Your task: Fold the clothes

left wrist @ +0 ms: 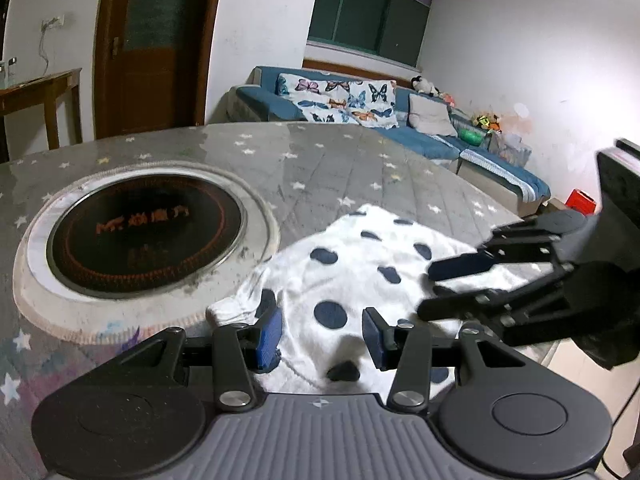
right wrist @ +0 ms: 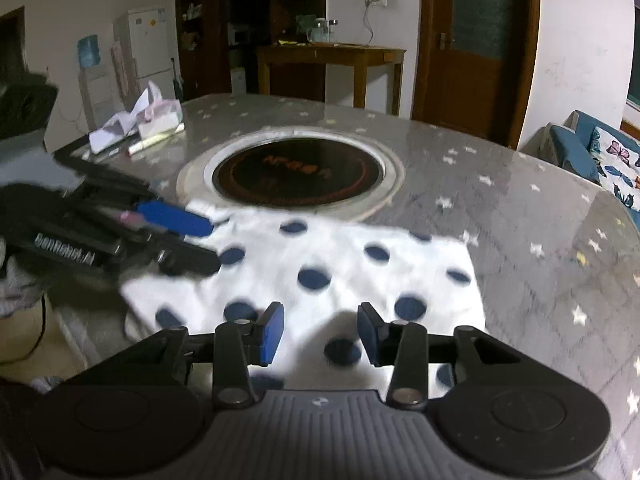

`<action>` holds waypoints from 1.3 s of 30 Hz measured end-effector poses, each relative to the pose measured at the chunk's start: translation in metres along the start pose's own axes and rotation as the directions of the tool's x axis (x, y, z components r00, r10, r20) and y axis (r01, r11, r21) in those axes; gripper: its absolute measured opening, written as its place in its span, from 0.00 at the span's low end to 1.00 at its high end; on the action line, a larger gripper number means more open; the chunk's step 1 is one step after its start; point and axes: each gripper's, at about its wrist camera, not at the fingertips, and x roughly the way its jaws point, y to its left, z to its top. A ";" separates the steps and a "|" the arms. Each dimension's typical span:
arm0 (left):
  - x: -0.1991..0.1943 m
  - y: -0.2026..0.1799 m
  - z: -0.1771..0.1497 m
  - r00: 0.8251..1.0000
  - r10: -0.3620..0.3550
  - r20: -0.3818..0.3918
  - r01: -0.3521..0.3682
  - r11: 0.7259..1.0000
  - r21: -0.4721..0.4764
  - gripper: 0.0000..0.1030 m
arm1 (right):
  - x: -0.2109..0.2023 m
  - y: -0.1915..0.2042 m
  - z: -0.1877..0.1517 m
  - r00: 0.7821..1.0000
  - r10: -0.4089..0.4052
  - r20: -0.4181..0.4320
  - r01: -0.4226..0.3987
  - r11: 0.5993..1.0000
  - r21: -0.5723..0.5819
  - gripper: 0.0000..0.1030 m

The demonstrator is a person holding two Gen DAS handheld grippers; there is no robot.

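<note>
We see a white garment with dark blue polka dots (left wrist: 352,276) lying flat on the worktop (left wrist: 328,164), just in front of the round induction hob (left wrist: 146,232) set into the star-patterned grey cover. In the right wrist view the same cloth (right wrist: 340,264) shows as a folded, roughly rectangular shape, its far edge touching the pale ring around the hob (right wrist: 296,176).

Our left tongs (left wrist: 320,330) hang over the near left part of the garment with their blue pads spread; cloth shows below the gap, and neither pad presses on it. Our right tongs (right wrist: 320,330) stand spread over the near edge of the garment, with nothing pinched between them.

From the left wrist view, the right tongs (left wrist: 444,288) reach in from the right over the cloth's right side. From the right wrist view, the left tongs (right wrist: 200,240) come in from the left, over the garment's left edge.

Beyond the worktop we see a blue sofa (left wrist: 400,132) with a butterfly-print cushion (left wrist: 340,100), and at the worktop's far left corner some papers and pens (right wrist: 140,128).
</note>
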 end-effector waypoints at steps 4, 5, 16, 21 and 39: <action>0.000 -0.004 -0.005 1.000 0.016 0.011 -0.016 0.999 0.031 0.46 | 0.000 0.003 -0.019 1.000 -0.020 -0.012 0.020 1.000 0.005 0.40; -0.002 -0.005 -0.005 1.000 0.019 0.011 -0.019 0.999 0.034 0.46 | -0.004 0.003 -0.020 1.000 -0.023 -0.005 0.023 1.000 0.006 0.40; -0.015 -0.017 -0.017 0.999 0.021 0.033 -0.024 0.996 0.081 0.47 | -0.038 -0.024 -0.040 0.994 -0.113 0.006 0.112 0.988 0.109 0.41; -0.011 -0.016 -0.021 0.999 0.031 0.021 -0.033 0.996 0.080 0.47 | -0.034 -0.024 -0.049 0.993 -0.115 -0.004 0.115 0.987 0.108 0.41; -0.034 0.043 0.000 0.996 0.089 0.010 -0.082 0.947 -0.310 0.72 | -0.017 0.074 0.006 0.988 0.152 0.006 -0.145 0.952 -0.271 0.48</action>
